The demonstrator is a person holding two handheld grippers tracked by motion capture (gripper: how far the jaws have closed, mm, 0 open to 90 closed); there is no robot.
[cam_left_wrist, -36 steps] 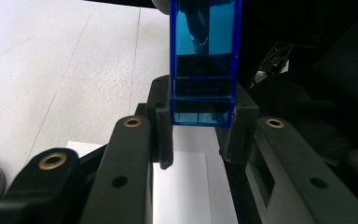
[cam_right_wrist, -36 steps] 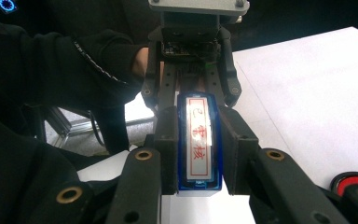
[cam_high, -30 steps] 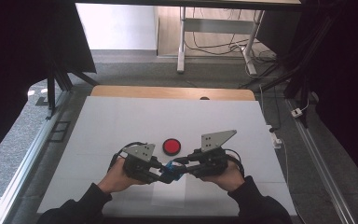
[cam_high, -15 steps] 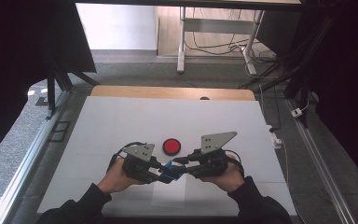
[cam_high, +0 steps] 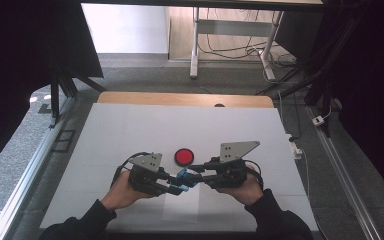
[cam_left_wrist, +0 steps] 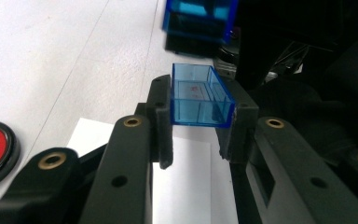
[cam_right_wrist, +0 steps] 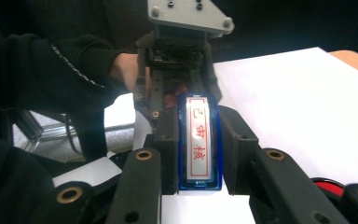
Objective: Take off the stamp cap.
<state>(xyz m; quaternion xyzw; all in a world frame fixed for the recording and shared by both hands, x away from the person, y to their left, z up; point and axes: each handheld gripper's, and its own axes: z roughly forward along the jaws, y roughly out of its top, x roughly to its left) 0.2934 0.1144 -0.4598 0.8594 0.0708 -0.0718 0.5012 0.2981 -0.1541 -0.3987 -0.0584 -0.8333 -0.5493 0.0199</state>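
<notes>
**Stamp and its cap, one in each claw, held apart over the bench**

L claw (cam_left_wrist: 198, 126) is clenched on a clear blue cap (cam_left_wrist: 199, 95), open side up, pinched by its two long walls. R claw (cam_right_wrist: 199, 154) is clenched on the blue stamp body (cam_right_wrist: 199, 140), its white face w/ red characters turned toward the camera. In the high view both claws meet nose to nose near the bench's (cam_high: 130, 130) front edge, over a white paper sheet (cam_high: 182, 205); blue pieces sit just beside each other between them. A red round pad (cam_high: 183, 156) lies on the bench just behind, apart from both.

Risks, as I judge them:
- Cap is thin plastic, held only by side walls; any twist or extra squeeze could pop it out or flex it.
- If the two pieces are pushed together off-axis, edges could catch and the stamp slip in its grip.
- Inked face exposed: a brush against the L claw or sheet = smudge.
- Dropped piece could land on the red pad.
</notes>
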